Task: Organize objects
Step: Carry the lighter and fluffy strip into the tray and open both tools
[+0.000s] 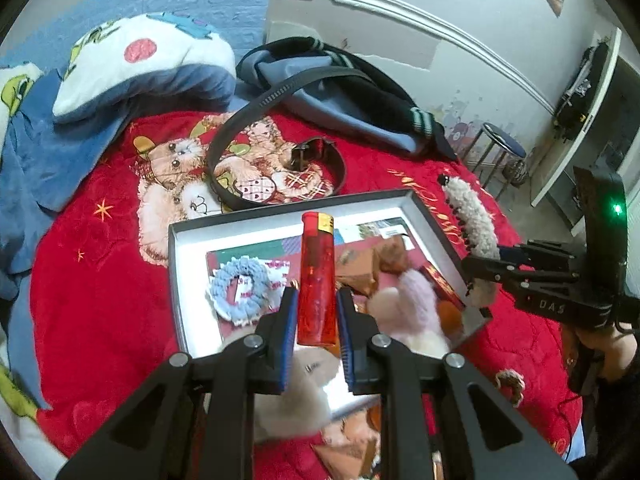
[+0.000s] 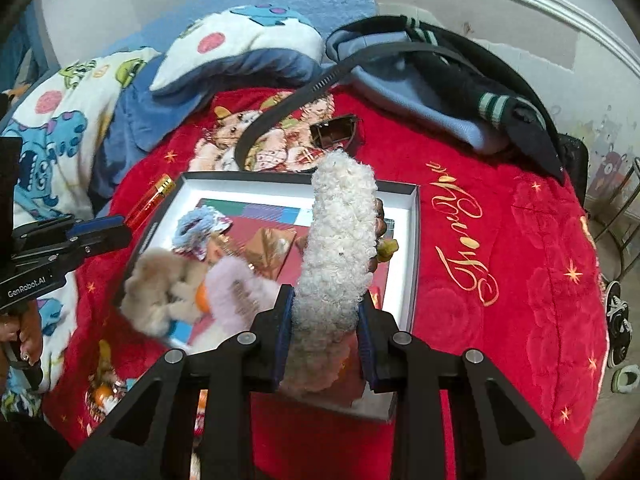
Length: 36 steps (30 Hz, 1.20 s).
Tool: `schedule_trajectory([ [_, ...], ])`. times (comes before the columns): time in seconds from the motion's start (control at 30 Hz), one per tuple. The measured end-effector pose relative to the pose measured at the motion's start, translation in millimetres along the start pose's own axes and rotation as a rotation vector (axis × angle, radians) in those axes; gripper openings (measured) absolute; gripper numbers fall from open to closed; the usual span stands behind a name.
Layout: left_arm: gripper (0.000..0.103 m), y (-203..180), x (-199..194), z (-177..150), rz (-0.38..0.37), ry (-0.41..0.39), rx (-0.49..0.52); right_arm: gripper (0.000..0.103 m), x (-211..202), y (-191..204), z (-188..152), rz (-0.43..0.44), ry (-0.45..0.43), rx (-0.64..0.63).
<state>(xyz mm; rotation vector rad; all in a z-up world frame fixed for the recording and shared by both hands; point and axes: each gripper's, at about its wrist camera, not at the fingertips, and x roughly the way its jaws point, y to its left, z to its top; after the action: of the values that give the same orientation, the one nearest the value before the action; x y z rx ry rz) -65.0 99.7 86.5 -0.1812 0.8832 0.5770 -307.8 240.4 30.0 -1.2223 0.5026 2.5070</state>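
my left claw (image 1: pixel 316 316) is clamped on a red lighter (image 1: pixel 317 276), upright over the near edge of the shallow box (image 1: pixel 280 216) on the red blanket (image 1: pixel 100 248). my right claw (image 2: pixel 326 330) grips a fluffy white hair clip (image 2: pixel 340 240) above the box's right side. a blue scrunchie (image 1: pixel 242 284) lies inside; a black belt (image 1: pixel 240 120) is beyond.

- The left wrist camera sat just behind the left gripper (image 1: pixel 316 316), looking forward and down at the box (image 1: pixel 192 236) from its near edge, very close
- The right wrist camera sat just behind the right gripper (image 2: pixel 326 320), facing the same way, over the box's (image 2: pixel 412 240) near right corner
- Both views shared the box, the red blanket (image 1: pixel 88 264) (image 2: pixel 500 240), the belt (image 1: pixel 240 120) (image 2: pixel 288 104) and the far pillow (image 1: pixel 132 56) (image 2: pixel 248 36)
- Each view caught the other gripper at its side edge
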Motion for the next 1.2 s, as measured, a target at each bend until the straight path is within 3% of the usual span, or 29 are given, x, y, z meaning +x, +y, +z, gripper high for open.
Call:
schedule_trajectory([
  [0.3, 0.019, 13.0, 39.7, 5.0, 0.019, 0.044, -0.019, 0.028, 46.0, -14.5, 7.3, -0.005, 0.061, 0.025],
  [0.8, 0.019, 20.3, 72.9, 1.4, 0.067, 0.14, -0.049, 0.026, 76.4, -18.8, 11.6, -0.029, 0.125, 0.021],
  [0.9, 0.02, 24.6, 74.8, -0.8, 0.064, 0.164, -0.082, 0.028, 78.4, -18.4, 8.1, -0.06, 0.132, 0.02],
  [0.97, 0.02, 24.9, 72.5, -1.7, 0.057, 0.174, -0.093, 0.038, 76.2, -18.5, 6.8, -0.074, 0.128, 0.019],
  [1.03, 0.025, 22.6, 69.2, -2.0, 0.065, 0.182, -0.086, 0.047, 71.5, -18.1, 6.7, -0.081, 0.117, 0.019],
  [1.13, 0.047, 17.4, 59.9, -2.5, 0.07, 0.166, -0.069, 0.047, 62.3, -16.1, 6.9, -0.093, 0.097, 0.013],
  [1.2, 0.068, 15.4, 51.9, -3.3, 0.061, 0.152, -0.079, 0.048, 54.5, -14.9, 6.9, -0.09, 0.083, 0.018],
])
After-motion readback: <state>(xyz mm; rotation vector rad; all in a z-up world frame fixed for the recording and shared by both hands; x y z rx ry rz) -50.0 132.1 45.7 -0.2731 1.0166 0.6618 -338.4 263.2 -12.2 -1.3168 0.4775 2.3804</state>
